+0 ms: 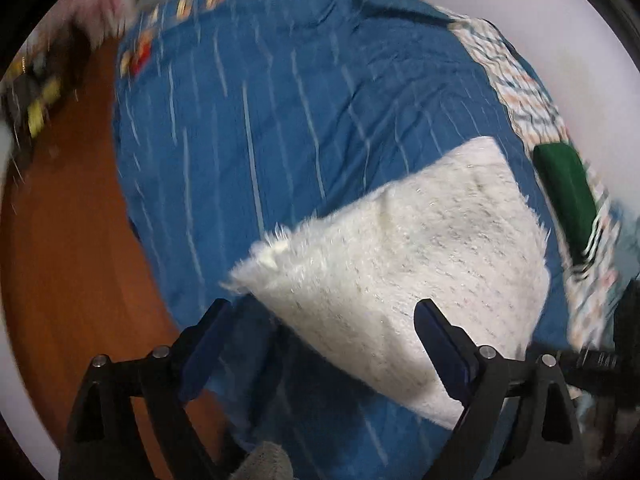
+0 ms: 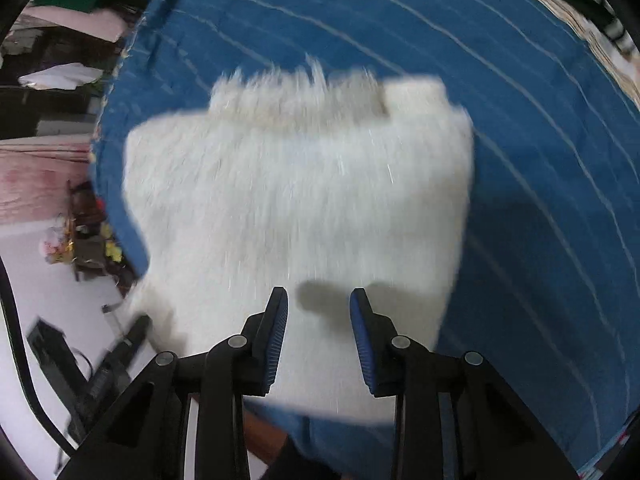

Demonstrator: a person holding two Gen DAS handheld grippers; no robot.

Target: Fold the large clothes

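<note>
With the fluffy white folded garment [image 2: 296, 216] lying on the blue striped bedspread [image 1: 280, 120], my left gripper [image 1: 320, 320] spread wide and right gripper [image 2: 319, 308] narrowly parted, both empty, I'd pinch its near edge squarely before folding.

Left wrist view: looks down from higher up, across blue bedspread [image 1: 280, 128] to orange floor [image 1: 68, 240]. Right wrist view: sits closer, facing straight over folded white fuzzy garment [image 2: 296, 208]. Both share garment and bedspread.
</note>
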